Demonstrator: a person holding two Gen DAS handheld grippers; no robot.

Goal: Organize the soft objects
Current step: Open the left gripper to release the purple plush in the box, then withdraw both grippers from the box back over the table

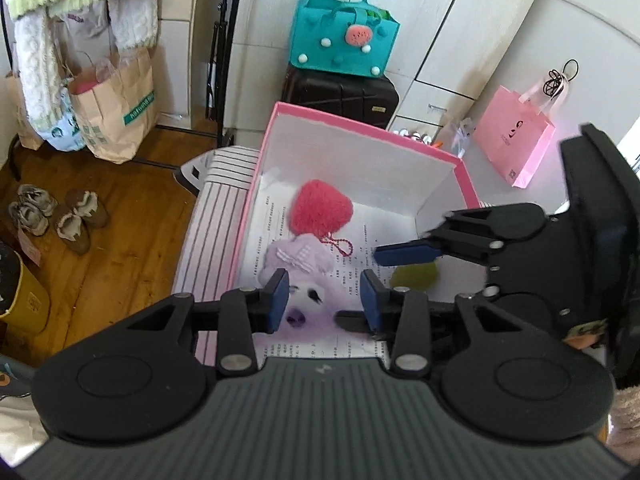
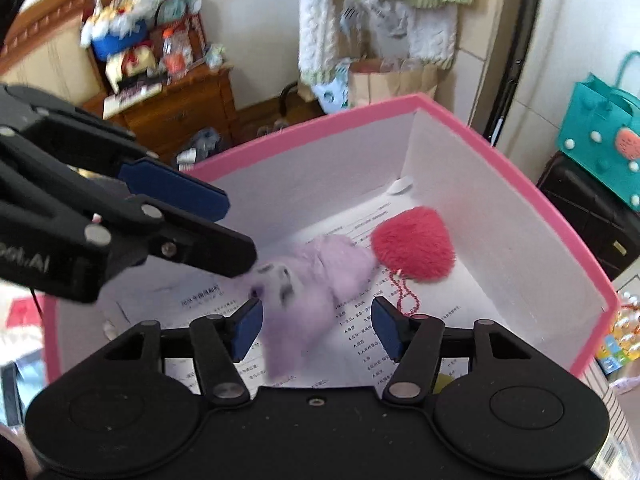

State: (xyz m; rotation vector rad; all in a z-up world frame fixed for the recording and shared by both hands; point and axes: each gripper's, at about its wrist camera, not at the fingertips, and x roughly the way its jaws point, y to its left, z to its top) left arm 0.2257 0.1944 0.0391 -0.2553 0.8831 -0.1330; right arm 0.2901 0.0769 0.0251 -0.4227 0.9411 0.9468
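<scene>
A pink box (image 1: pixel 464 172) with white inner walls (image 2: pixel 500 216) holds a red plush heart (image 1: pixel 320 212) (image 2: pixel 414 244) with a bead loop and a lilac plush dog (image 1: pixel 308 276) (image 2: pixel 308 292) lying on printed paper. My left gripper (image 1: pixel 324 298) is open, its fingers either side of the dog's face just above it. My right gripper (image 2: pixel 318 326) is open over the dog's body, which is blurred. Each gripper shows in the other's view: the right gripper (image 1: pixel 404 254) at the right of the left wrist view, the left gripper (image 2: pixel 200 208) at the left of the right wrist view. A yellow-green object (image 1: pixel 414 276) lies in the box's near right corner.
The box sits on a striped cloth (image 1: pixel 216 224). Behind it are a black suitcase (image 1: pixel 344 96) with a teal felt bag (image 1: pixel 344 36), a pink paper bag (image 1: pixel 512 140), brown paper bags (image 1: pixel 116 112), shoes (image 1: pixel 60 216) on the wood floor and a wooden cabinet (image 2: pixel 180 112).
</scene>
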